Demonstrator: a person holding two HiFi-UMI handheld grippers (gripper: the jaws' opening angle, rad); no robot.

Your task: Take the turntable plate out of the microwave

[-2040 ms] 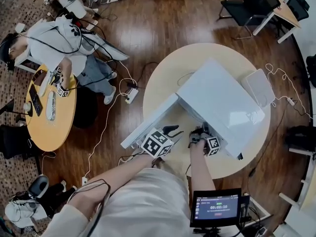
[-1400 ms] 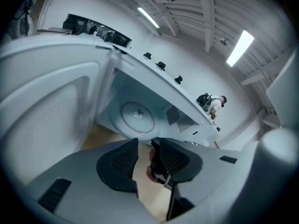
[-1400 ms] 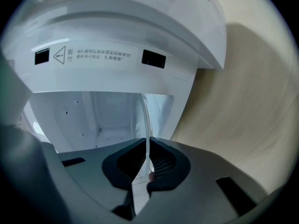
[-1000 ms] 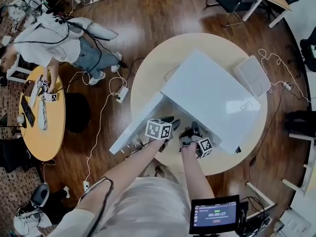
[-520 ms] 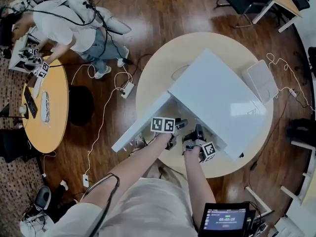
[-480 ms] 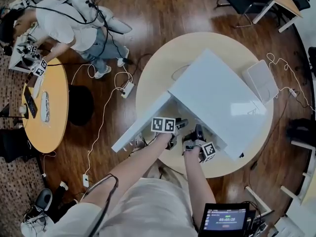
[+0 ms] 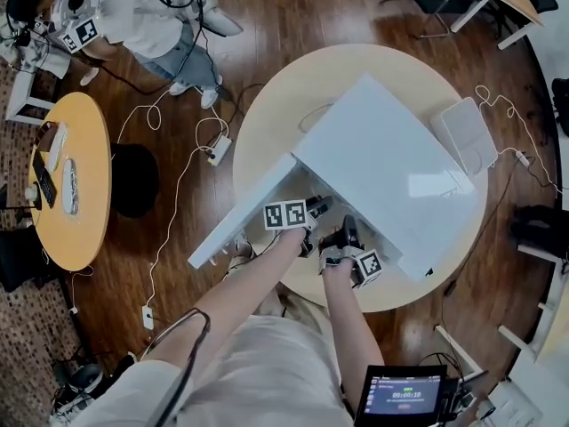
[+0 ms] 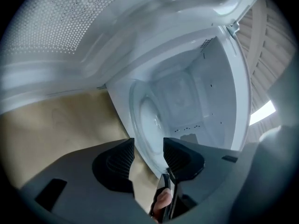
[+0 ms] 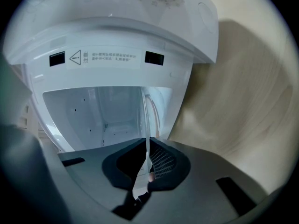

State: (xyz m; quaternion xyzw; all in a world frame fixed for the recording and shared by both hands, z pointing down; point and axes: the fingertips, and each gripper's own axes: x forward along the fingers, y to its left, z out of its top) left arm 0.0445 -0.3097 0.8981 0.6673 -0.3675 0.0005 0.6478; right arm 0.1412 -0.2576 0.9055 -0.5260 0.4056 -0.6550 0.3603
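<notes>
Seen from the head, the white microwave sits on the round table with its door swung open. Both grippers are at its mouth, and the cavity is hidden. The right gripper view looks inside: the right gripper is clamped on the rim of the glass turntable plate, which is still in the cavity. The left gripper view shows the left gripper spread wide, its jaws having just been opening. The plate's rim is in the gap, with no pad pressing on it.
</notes>
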